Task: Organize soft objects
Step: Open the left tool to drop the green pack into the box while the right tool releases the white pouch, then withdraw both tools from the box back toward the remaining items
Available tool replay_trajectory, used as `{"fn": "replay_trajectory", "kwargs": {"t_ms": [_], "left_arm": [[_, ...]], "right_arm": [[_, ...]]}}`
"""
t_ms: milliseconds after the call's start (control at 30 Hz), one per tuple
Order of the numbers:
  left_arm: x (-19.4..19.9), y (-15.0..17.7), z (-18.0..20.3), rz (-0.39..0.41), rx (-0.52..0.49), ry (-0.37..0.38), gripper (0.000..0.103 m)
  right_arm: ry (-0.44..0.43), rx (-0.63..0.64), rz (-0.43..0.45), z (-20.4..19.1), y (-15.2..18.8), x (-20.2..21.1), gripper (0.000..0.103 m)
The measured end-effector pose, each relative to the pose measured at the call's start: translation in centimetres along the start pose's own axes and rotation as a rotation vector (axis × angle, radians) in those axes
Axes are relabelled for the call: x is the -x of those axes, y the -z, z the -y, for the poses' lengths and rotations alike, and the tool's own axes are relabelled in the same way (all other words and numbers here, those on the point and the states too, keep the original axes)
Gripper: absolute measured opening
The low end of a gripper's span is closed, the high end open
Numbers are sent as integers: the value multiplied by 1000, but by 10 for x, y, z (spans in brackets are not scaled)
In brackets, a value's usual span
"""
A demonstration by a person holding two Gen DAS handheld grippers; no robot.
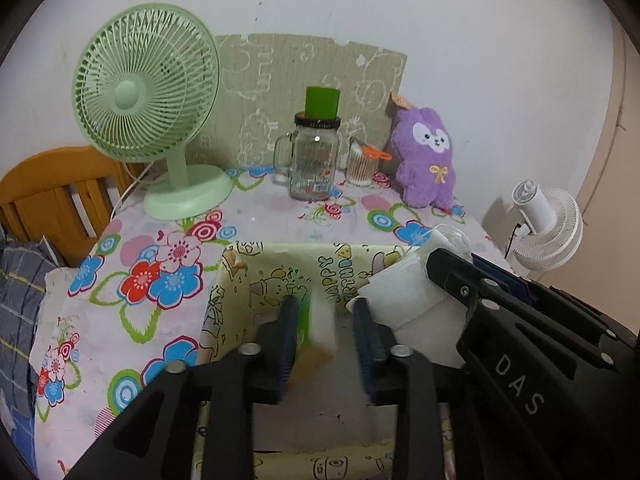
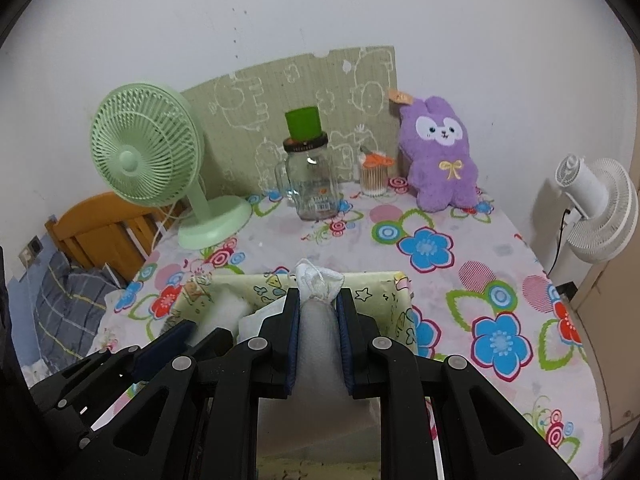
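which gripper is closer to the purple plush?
Right. The right gripper, shut on a white bundle, sits on the plush's side of the box. The left gripper, around a sponge, is further toward the green fan.

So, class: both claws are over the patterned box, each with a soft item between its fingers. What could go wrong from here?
1. The left claw stands open around the sponge, which may tumble and land tilted in the patterned box.
2. The right claw is clamped on a white mesh bundle above the box's far rim; released here, it might catch the edge.
3. The claws are close and could collide.
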State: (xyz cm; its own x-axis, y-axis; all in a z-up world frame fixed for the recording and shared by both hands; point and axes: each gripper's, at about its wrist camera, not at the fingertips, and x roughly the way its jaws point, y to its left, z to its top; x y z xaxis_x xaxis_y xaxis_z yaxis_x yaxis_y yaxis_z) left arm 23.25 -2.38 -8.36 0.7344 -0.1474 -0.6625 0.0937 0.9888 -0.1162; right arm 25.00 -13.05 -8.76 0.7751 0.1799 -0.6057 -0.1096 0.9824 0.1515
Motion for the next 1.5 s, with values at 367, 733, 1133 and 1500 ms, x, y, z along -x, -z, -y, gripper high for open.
{"fn": "replay_trajectory", "kwargs": {"t_ms": [367, 733, 1133, 1500], "left_arm": [[-23, 1, -6, -65, 21, -31, 54], [-23, 3, -3, -72, 7, -30, 78], [11, 1, 9, 0, -30, -52, 97], [57, 4, 15, 74, -37, -47, 99]], "right_arm": [[-3, -10, -47, 5, 1, -29, 21], [-5, 14, -45, 2, 2, -30, 71], [2, 30, 0, -6, -1, 8, 92], [10, 41, 81, -12, 0, 61, 97]]}}
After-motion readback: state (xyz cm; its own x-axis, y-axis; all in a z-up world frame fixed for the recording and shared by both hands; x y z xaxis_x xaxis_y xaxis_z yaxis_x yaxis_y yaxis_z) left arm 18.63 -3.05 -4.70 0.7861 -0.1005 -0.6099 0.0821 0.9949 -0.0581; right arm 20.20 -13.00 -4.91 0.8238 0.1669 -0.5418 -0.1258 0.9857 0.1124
